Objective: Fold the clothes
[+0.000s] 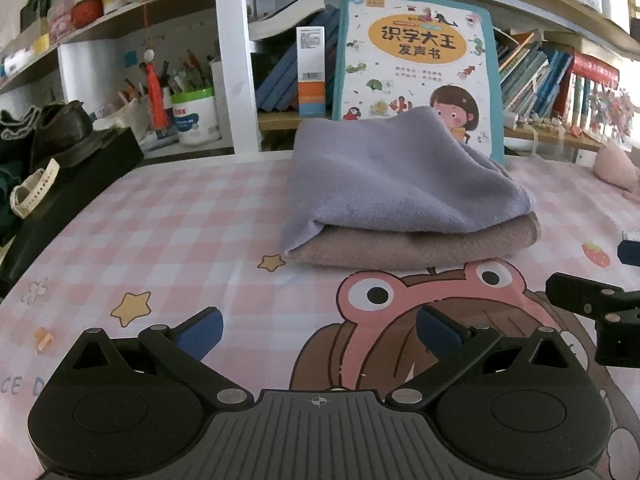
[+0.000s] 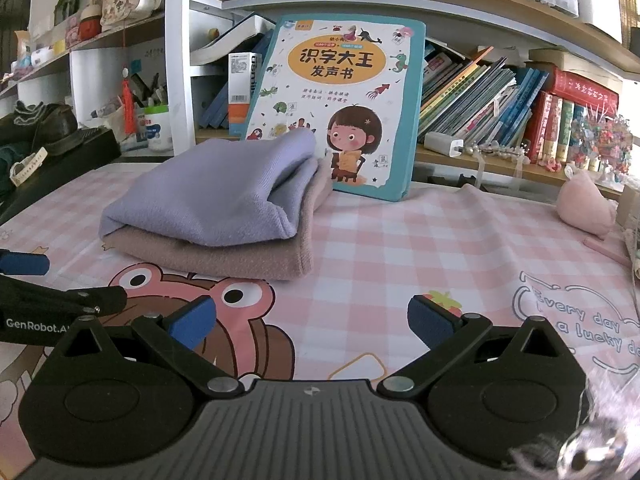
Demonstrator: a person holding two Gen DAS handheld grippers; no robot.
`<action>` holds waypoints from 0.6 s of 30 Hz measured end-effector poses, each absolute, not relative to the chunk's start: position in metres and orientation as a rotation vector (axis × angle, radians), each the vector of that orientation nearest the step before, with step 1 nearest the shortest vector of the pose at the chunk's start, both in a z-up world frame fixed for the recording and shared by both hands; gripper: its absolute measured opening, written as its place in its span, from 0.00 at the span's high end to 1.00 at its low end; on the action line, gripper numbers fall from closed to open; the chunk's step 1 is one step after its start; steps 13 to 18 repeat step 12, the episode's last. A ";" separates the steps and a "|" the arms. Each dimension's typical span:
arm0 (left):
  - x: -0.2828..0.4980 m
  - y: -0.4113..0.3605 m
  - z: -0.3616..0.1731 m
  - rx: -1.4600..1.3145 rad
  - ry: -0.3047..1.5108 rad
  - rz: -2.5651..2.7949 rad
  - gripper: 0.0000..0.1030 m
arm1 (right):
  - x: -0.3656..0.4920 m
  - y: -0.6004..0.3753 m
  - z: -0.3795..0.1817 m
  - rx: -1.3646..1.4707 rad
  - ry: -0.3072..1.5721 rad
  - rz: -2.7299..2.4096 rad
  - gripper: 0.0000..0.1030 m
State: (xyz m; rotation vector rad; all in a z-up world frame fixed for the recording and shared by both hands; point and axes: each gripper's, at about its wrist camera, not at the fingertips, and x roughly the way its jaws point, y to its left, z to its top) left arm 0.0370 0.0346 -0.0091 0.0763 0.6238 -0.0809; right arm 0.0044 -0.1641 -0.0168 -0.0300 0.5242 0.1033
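Resting on a pink checked tablecloth (image 1: 180, 216) printed with a cartoon frog, stars and a strawberry are two folded garments stacked together: a lavender cloth (image 1: 384, 176) lies on top of a dusty-pink cloth (image 1: 420, 246), whose edges stick out beneath it on the near and right sides. The stack sits toward the far middle of the table, just in front of a children's picture book (image 1: 416, 64) with Chinese lettering and a cartoon girl, which stands upright against a crowded bookshelf (image 2: 500, 92). The left gripper (image 1: 320, 332) hovers low over the near part of the table, its blue-padded tongs spread wide and holding nothing, well short of the stack. The right gripper (image 2: 312, 320) sits just beside it to the right, tongs likewise spread apart and empty. A black shoe (image 1: 64, 128) and a white watch strap (image 1: 32, 188) rest on a dark box at far left; a small pink plush (image 2: 588, 204) sits at far right.
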 end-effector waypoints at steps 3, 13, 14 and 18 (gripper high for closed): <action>0.036 0.037 -0.009 0.065 0.620 -0.071 0.00 | 0.005 -0.164 -0.017 -0.032 0.528 0.104 0.00; 0.037 0.039 -0.008 0.057 0.627 -0.065 0.00 | 0.006 -0.164 -0.017 -0.031 0.535 0.102 0.00; 0.037 0.039 -0.008 0.057 0.627 -0.065 0.00 | 0.006 -0.164 -0.017 -0.031 0.535 0.102 0.00; 0.037 0.039 -0.008 0.057 0.627 -0.065 0.00 | 0.006 -0.164 -0.017 -0.031 0.535 0.102 0.00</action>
